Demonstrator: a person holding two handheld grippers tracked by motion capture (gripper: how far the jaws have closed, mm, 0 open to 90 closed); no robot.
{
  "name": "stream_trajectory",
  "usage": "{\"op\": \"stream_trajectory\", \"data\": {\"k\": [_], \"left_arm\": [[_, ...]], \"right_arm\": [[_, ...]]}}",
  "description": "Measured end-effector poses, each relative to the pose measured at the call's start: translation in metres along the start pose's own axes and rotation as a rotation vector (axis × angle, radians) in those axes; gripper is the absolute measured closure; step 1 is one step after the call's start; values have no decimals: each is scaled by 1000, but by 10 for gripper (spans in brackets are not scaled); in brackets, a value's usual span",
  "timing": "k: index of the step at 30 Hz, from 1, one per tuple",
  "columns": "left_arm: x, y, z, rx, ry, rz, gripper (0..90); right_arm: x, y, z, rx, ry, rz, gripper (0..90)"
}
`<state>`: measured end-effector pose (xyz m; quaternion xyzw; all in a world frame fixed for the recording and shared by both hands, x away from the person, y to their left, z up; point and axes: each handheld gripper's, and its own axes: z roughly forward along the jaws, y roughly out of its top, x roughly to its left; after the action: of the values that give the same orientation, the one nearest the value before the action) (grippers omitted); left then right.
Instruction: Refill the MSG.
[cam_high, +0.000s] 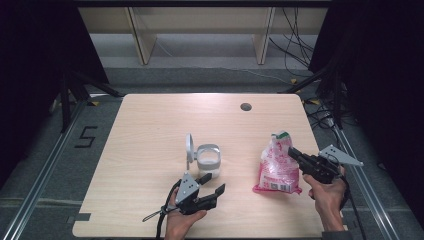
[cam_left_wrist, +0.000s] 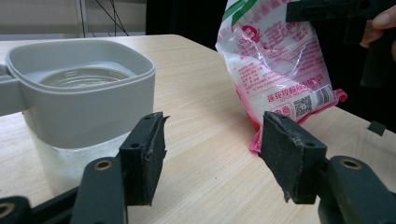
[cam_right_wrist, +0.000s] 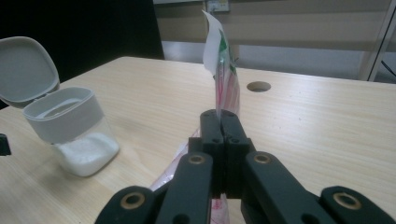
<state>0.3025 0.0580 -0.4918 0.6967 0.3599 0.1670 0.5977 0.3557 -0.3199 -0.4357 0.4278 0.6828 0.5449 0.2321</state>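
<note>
Bag (cam_high: 276, 167) of white grains stands pinched tight in my right claw (cam_right_wrist: 219, 122); left claw (cam_high: 211, 184) gapes empty (jar (cam_high: 208, 161) lid up), so I should tip slowly

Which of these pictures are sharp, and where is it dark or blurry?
High view: light wooden table evenly lit, black surroundings. Left gripper view: grey-rimmed clear container and pink-and-white plastic bag fairly sharp, background dim. Right gripper view: near black gripper soft, bag edge blurred.

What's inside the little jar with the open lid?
The jar has white powder or grains at the bottom, seen through its clear sides. Its grey collar hides the upper part, so how the powder lies there can't be seen.
</note>
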Motion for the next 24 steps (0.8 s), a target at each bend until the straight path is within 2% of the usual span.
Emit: {"op": "stream_trajectory", "data": {"k": [2,3,4,5,6,7,8,9,10,11,12,14,15,17,21,22,23,24], "left_arm": [[0,0,0,-11,1,-3,396],[-1,0,-1,-2,10,-4,396],[-1,0,-2,-4,18,-18,396],[-1,0,-2,-7,19,-21,396],[-1,0,-2,-4,21,-18,396],[-1,0,-2,-5,21,-18,396],[-1,0,-3,-4,21,-18,396],[0,0,-3,-3,21,-19,396],[0,0,-2,-13,15,-21,396],[0,0,-2,-14,16,-22,396],[0,0,-3,-12,20,-23,396],[1,1,-4,-12,31,-23,397],[1,1,-4,-11,33,-21,397],[1,1,-4,-11,33,-22,397],[2,1,-4,-10,34,-23,396],[2,1,-4,-8,35,-21,396],[2,1,-4,-5,35,-19,396],[1,1,-4,-5,34,-19,396]], "right_arm": [[-1,0,0,10,5,0,900],[-1,-1,1,-3,1,1,900],[-2,-1,1,6,10,5,900],[-5,0,2,20,11,-18,900],[-4,-1,2,8,1,-17,900],[-5,-1,3,18,9,-5,900],[-7,-1,3,20,-5,-24,900],[-6,-1,3,33,0,13,900],[-7,-2,3,37,-1,23,900],[-9,-3,5,33,-16,9,900],[-13,-3,6,31,4,-13,900],[-14,-3,7,35,0,-14,900],[-11,-3,8,34,-7,15,900],[-14,-3,9,37,-20,-9,900],[-14,-5,10,34,-19,12,900],[-18,-5,9,50,-23,-11,900],[-18,-6,10,49,-22,-5,900],[-16,-7,10,51,-28,25,900]]}}
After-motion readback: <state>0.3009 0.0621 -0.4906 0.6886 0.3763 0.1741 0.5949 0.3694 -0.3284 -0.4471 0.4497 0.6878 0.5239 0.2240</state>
